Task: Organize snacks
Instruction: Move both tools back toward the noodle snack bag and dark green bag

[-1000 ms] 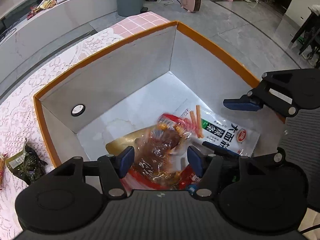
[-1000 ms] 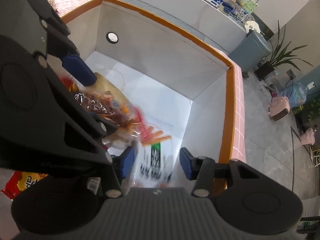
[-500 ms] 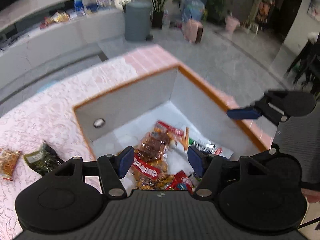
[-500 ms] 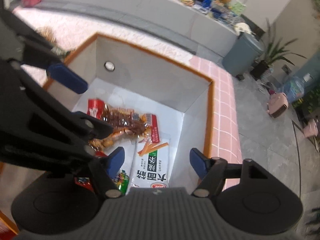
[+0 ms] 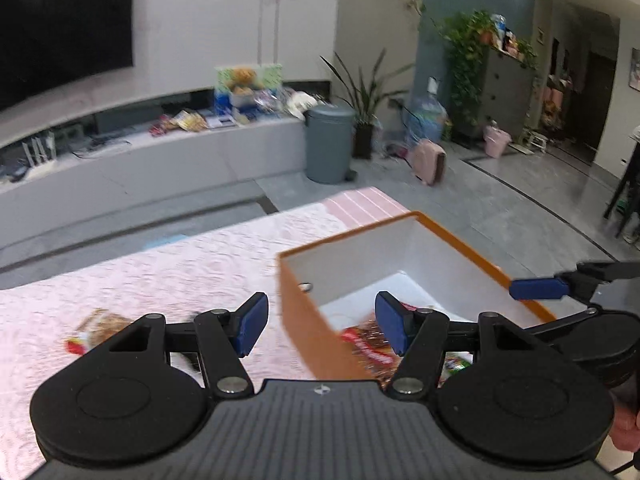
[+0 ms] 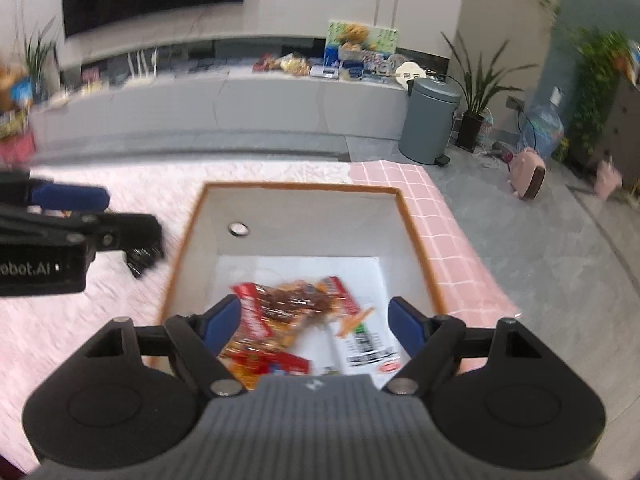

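Pink-clothed counter (image 5: 180,272) around us: left hand-held gripper (image 5: 318,322) wide, empty; right hand-held gripper (image 6: 314,322) opening, empty, above the orange box (image 6: 414,236). We risk clipping its rim reaching leftward packets (image 5: 96,330).

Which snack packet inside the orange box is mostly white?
The flat white packet with black print, lying at the right; the other packets beside it are red and clear.

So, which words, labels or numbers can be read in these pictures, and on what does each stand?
"obot.AI", cut off at the frame's edge: on the left gripper, on its black body.
White snack packet in the orange box: print and barcode blurred.
Red snack bags: lettering blurred.
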`<action>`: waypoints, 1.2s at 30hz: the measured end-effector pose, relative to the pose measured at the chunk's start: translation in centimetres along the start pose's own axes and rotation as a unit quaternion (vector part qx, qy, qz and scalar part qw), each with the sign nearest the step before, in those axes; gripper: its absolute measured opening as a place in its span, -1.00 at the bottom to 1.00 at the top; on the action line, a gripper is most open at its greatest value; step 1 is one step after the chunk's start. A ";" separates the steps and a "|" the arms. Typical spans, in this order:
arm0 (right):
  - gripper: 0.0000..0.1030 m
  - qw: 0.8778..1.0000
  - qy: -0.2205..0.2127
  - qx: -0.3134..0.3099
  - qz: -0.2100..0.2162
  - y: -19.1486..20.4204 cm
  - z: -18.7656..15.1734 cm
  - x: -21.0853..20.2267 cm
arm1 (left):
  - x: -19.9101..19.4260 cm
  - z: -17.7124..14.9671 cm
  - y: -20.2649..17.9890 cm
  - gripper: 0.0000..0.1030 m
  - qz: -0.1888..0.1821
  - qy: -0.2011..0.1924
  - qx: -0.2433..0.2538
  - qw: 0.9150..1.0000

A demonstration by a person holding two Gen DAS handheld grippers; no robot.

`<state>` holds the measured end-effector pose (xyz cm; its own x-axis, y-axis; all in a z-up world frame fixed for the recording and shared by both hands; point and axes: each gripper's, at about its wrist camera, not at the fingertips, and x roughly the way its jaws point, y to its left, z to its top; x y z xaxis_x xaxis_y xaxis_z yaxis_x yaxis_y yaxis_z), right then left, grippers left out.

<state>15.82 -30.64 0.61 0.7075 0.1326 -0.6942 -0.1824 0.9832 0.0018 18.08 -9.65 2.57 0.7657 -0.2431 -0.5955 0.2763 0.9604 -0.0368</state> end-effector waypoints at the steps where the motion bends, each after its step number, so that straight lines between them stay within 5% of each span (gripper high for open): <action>1: 0.59 1.000 -0.004 0.013 0.007 0.4 -0.4 -0.1 | -0.5 -0.3 0.4 0.40 0.006 -0.003 -0.001 1.000; 11: 0.59 0.996 -0.054 0.030 0.059 7.2 -2.5 -0.7 | -4.1 -3.9 5.2 0.40 0.050 -0.006 -0.028 0.998; 23: 0.58 0.995 -0.038 -0.007 0.093 15.9 -3.2 3.0 | -4.8 -7.8 13.8 0.39 0.098 0.022 -0.102 0.990; 36: 0.58 0.993 -0.021 -0.063 0.102 19.9 -1.2 9.8 | -1.8 -9.0 19.9 0.39 0.071 0.049 -0.150 0.985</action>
<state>18.27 -9.92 -6.98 0.6748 0.3356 -0.6573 -0.4076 0.9119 0.0471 16.98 11.08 -4.36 0.7206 -0.1026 -0.6857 -0.0253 0.9844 -0.1739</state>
